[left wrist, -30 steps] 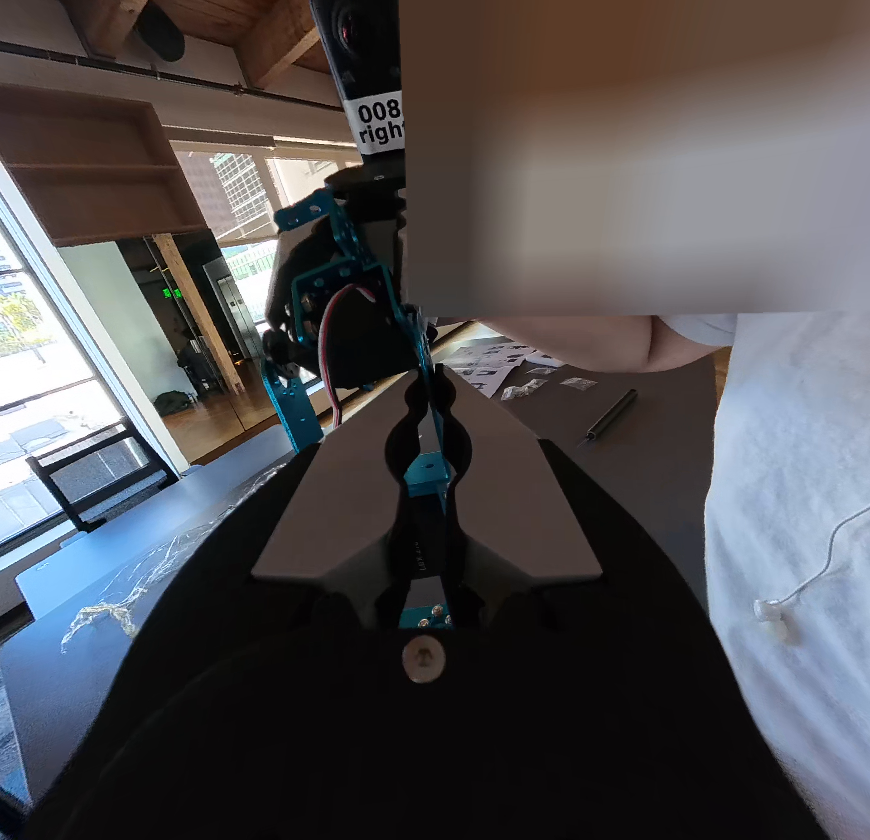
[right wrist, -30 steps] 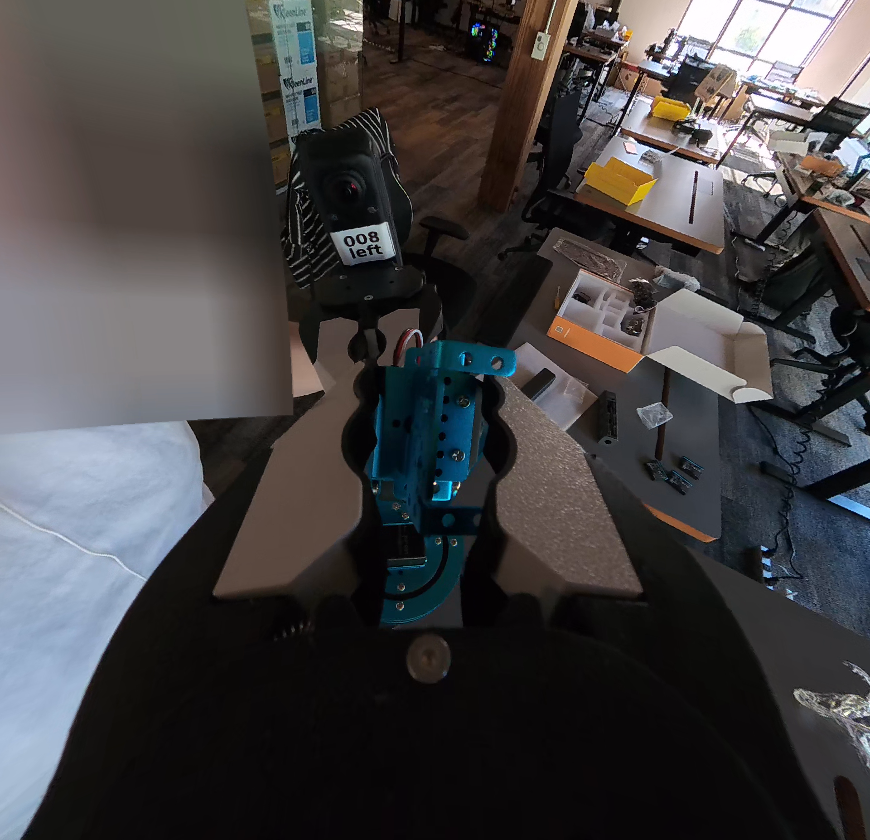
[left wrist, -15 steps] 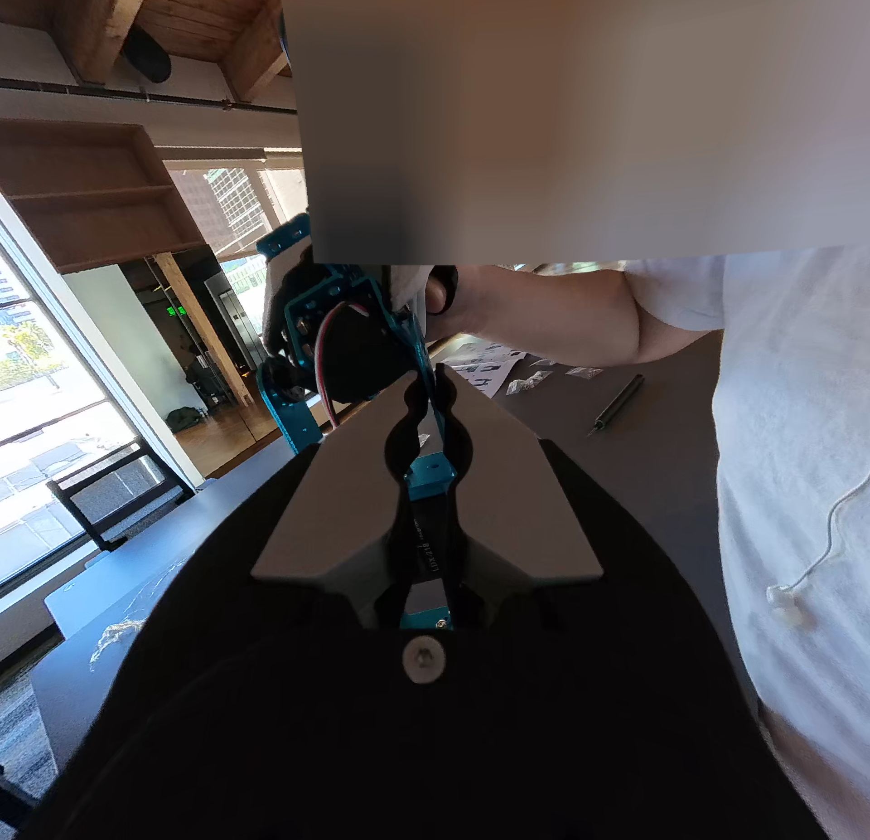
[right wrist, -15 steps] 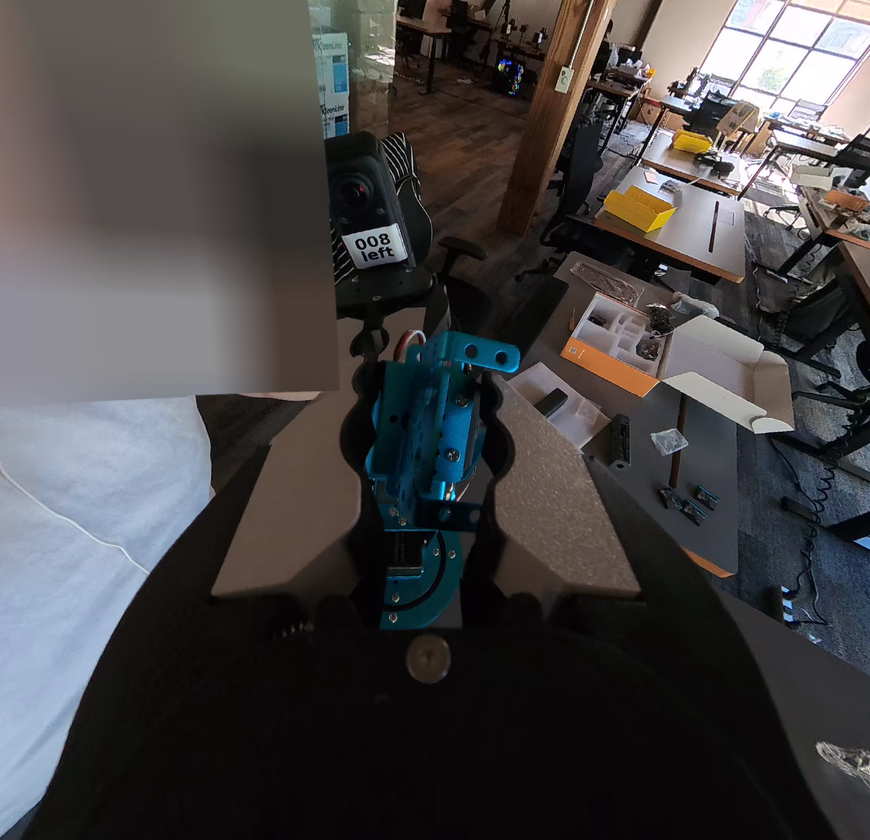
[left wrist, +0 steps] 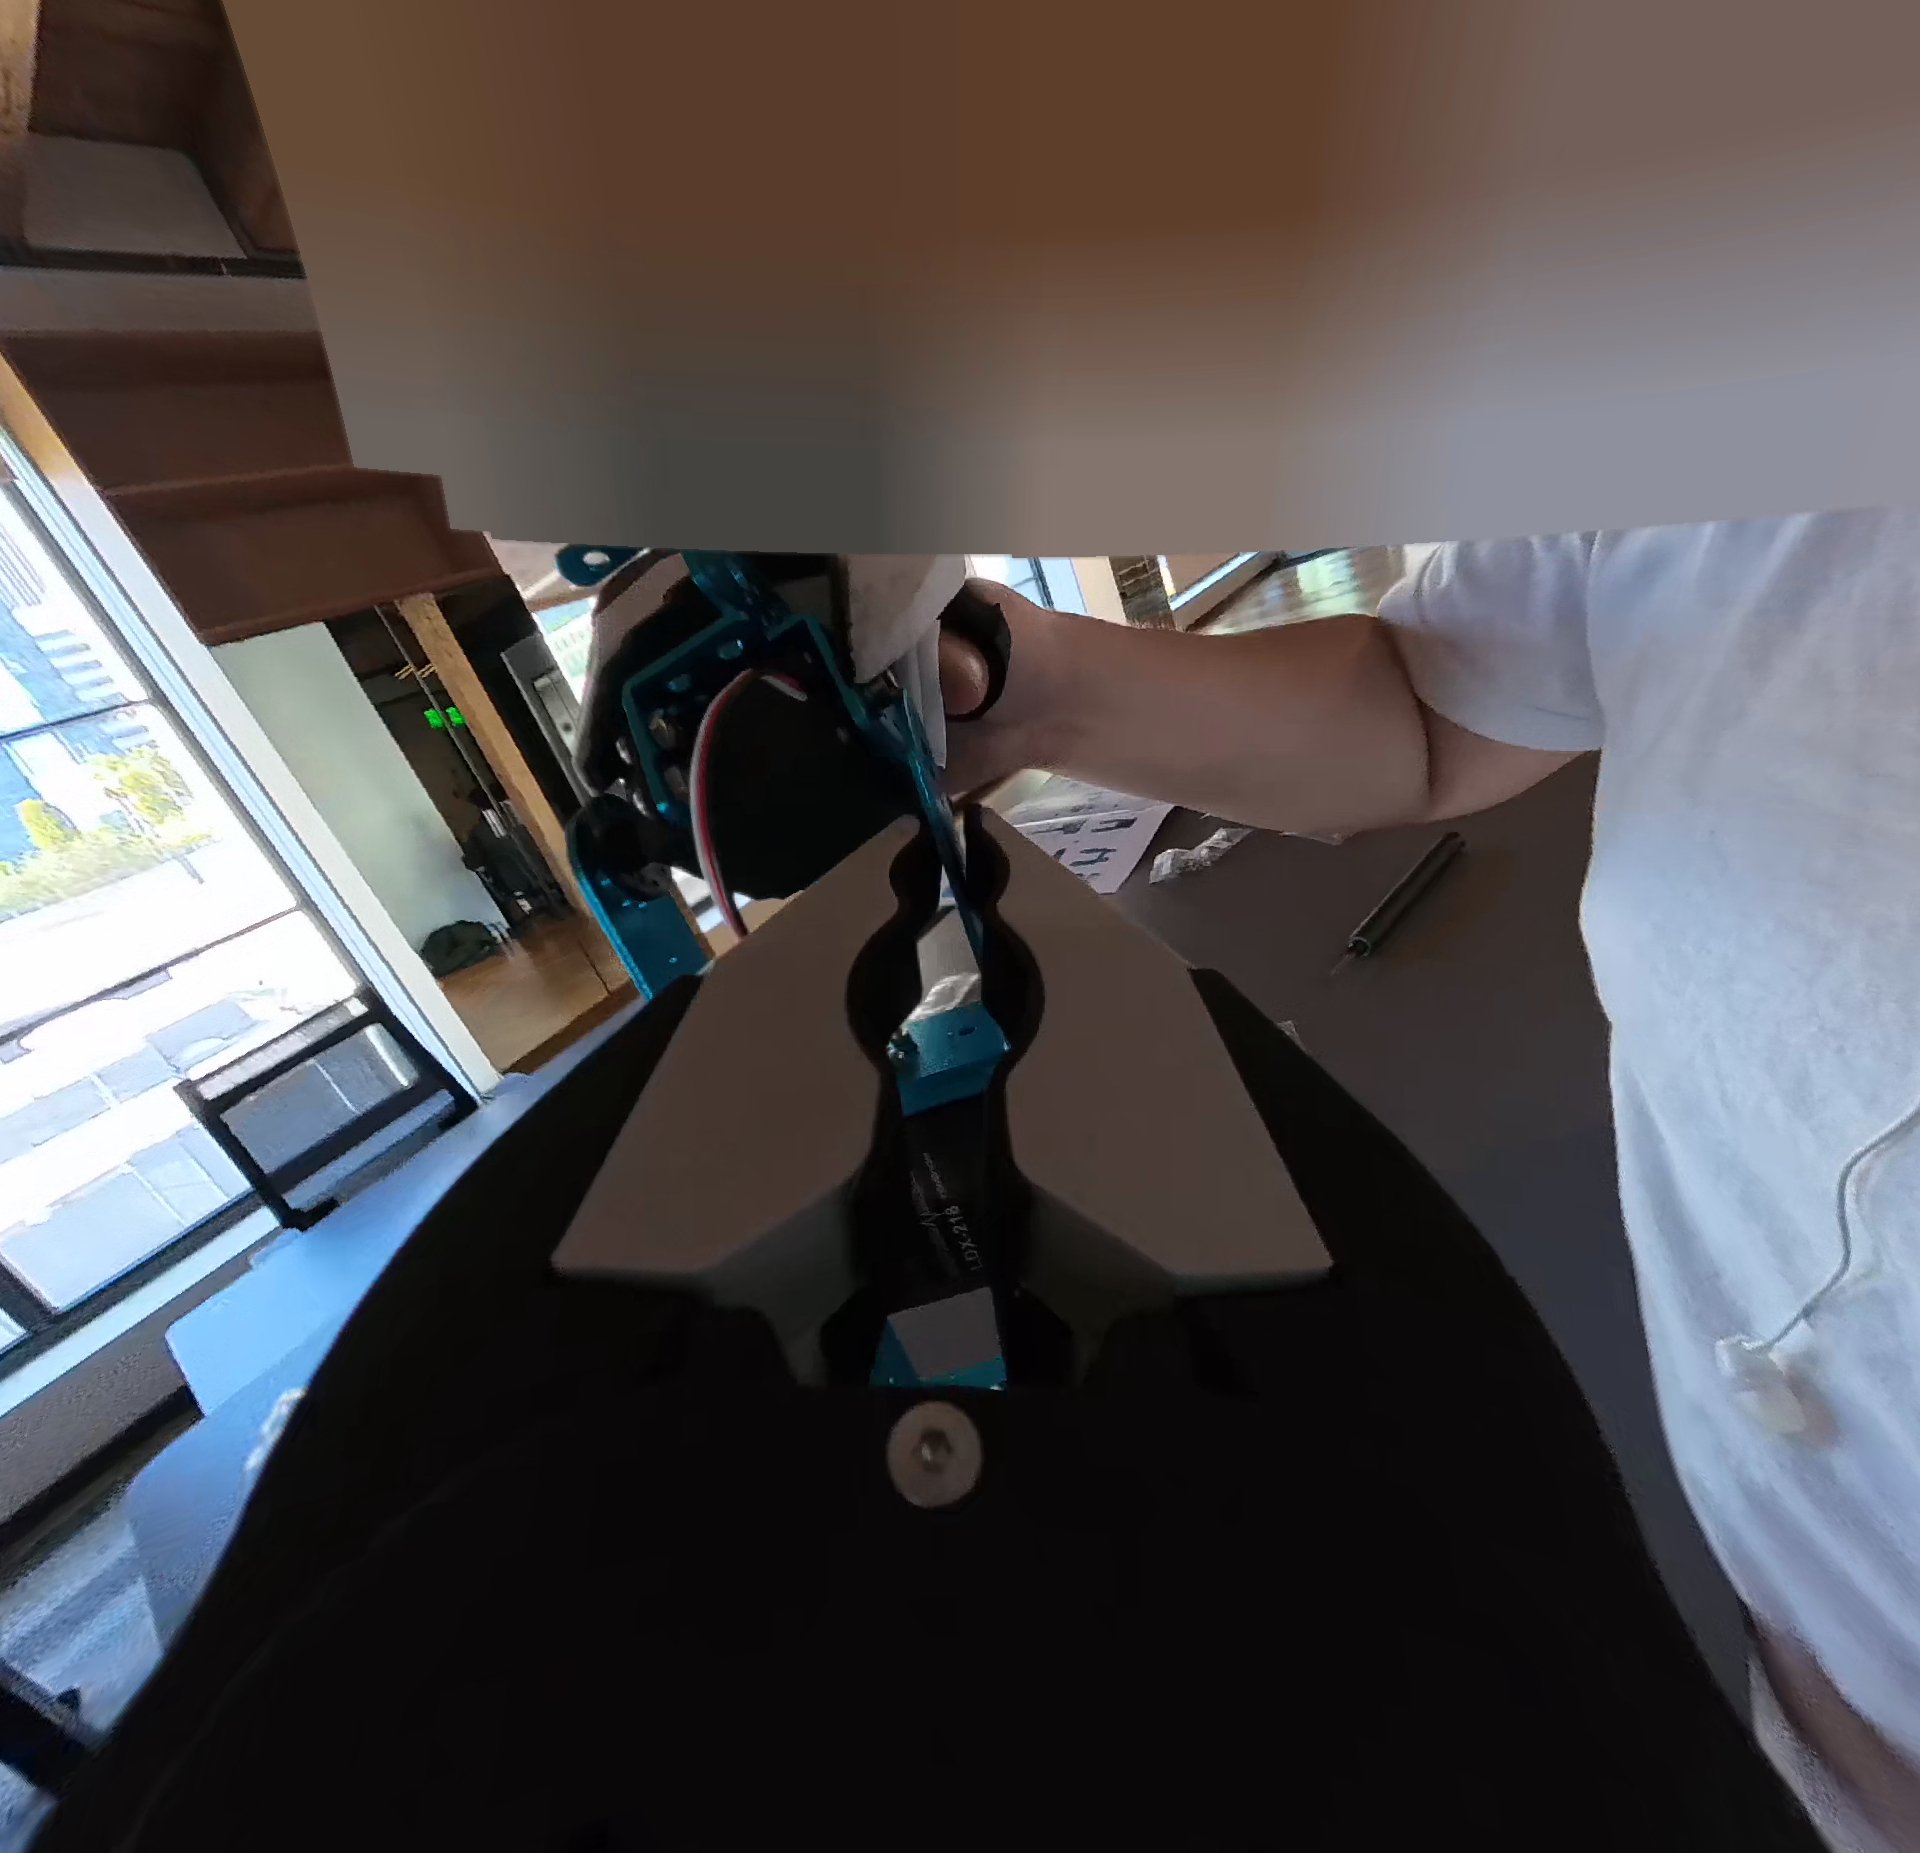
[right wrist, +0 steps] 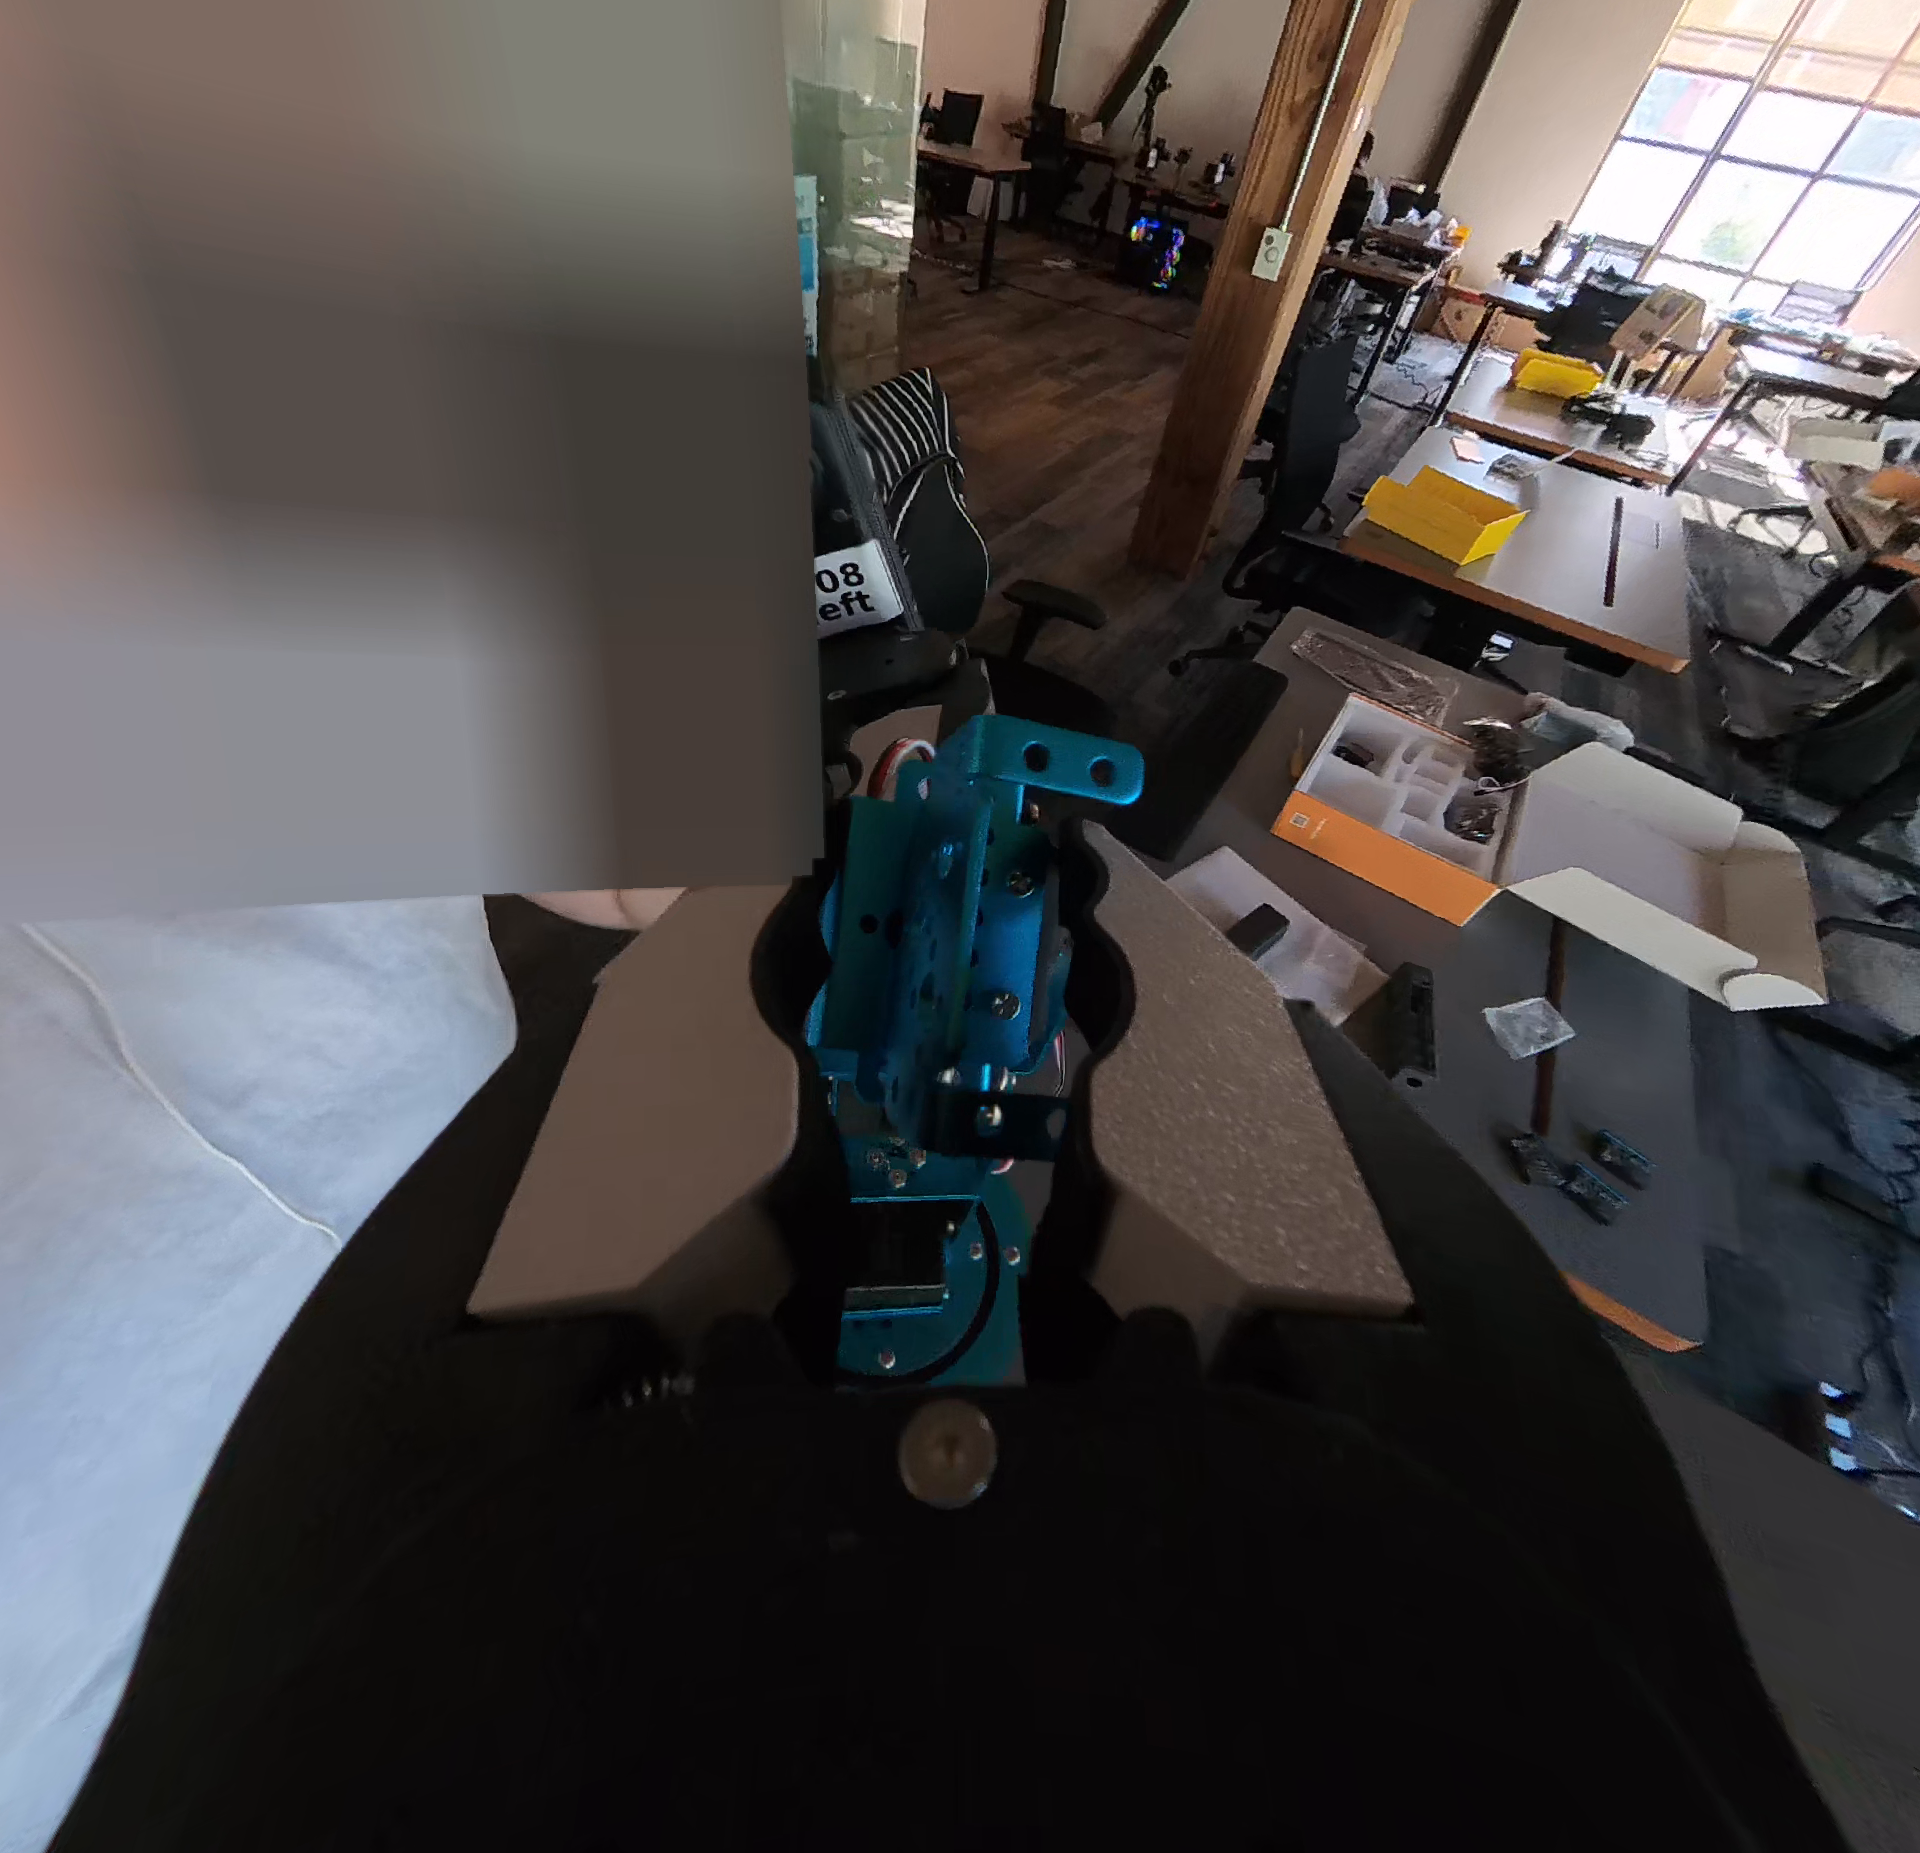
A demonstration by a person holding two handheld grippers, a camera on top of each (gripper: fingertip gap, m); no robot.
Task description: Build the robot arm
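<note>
Both clamped on one blue perforated-metal servo assembly (right wrist: 925, 982): left gripper (left wrist: 951, 847), right gripper (right wrist: 940, 930), since tilted more.

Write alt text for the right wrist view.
The right gripper is closed on a blue metal bracket assembly, held up in front of a person in a white shirt. To the right, a dark table holds an open parts box; office desks stand behind.
</note>
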